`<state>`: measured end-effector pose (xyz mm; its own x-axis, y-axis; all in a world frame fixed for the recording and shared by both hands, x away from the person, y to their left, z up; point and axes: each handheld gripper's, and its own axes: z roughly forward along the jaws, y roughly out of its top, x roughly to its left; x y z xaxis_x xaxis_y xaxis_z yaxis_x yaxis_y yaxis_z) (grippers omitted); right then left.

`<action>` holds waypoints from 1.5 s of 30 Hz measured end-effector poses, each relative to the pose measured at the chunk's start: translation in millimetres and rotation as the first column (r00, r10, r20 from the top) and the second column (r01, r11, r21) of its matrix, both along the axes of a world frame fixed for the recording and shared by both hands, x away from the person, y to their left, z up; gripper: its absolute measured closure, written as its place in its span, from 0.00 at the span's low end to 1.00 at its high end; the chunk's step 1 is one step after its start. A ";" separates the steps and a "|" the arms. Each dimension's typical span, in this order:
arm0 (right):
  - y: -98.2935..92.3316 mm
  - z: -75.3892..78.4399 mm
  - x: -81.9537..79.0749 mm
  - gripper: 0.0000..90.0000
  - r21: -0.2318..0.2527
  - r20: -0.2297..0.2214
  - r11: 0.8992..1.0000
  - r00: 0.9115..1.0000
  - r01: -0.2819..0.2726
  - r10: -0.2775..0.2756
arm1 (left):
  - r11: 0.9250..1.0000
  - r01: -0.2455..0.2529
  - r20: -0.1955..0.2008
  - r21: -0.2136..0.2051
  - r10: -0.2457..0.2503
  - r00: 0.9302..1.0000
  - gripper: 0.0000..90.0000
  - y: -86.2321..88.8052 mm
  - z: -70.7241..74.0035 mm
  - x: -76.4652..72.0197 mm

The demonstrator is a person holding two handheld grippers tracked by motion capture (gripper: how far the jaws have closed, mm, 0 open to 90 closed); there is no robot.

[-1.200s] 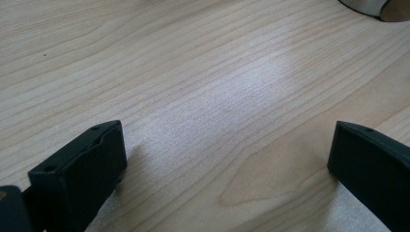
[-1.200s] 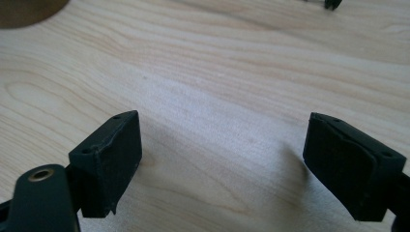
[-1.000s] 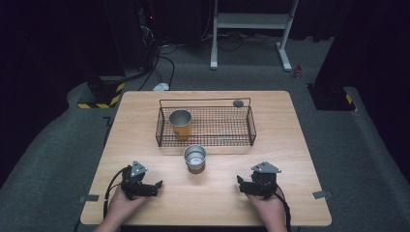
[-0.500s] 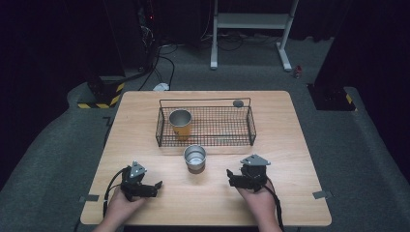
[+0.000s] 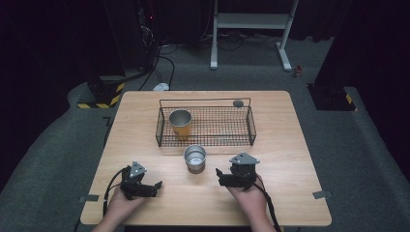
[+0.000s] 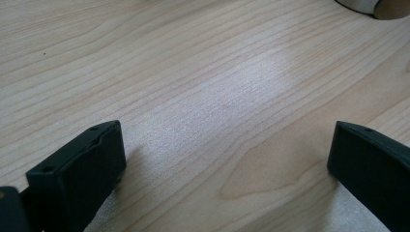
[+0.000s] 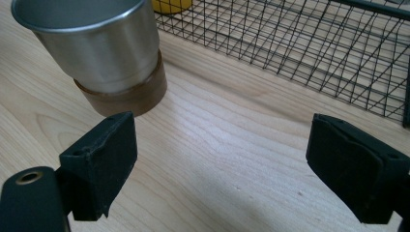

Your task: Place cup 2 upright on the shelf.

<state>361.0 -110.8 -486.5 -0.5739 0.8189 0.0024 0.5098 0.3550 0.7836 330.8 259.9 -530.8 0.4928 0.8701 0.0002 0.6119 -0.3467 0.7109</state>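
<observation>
The steel cup [image 5: 195, 157] stands on the table [image 5: 290, 145] just before the wire basket [image 5: 251, 126]. The right gripper [image 5: 223, 177], jaws apart, is perhaps aimed at it; the left gripper [image 5: 153, 187] rests, also spread.

Two metal cups [image 5: 195, 157], one wire basket [image 5: 251, 126], two tools [image 5: 222, 177]

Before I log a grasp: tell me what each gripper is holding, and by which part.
Nothing is held. The left gripper and right gripper both have jaws wide open over bare table; the steel cup stands free.
</observation>
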 end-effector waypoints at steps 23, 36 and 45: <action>26.8 16.4 -4.0 0.12 0.026 0.049 0.998 0.997 -0.058 0.057 | 1.000 -0.004 0.001 0.005 0.004 1.000 0.00 1.7 0.1 0.9; 51.1 18.2 -4.3 0.10 0.049 0.065 0.994 0.994 -0.095 0.091 | 1.000 -0.003 -0.001 0.003 0.003 1.000 0.00 1.3 0.1 1.7; 63.4 20.2 -1.1 0.10 0.046 0.053 0.992 0.992 -0.117 0.114 | 1.000 0.001 0.003 0.010 -0.001 1.000 0.00 1.8 0.2 1.8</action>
<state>359.8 -47.4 -466.3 -0.6649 0.7469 0.0095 0.4275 0.3701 0.8248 332.6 261.6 -530.6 0.4935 0.8697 0.0105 0.6093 -0.3543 0.7094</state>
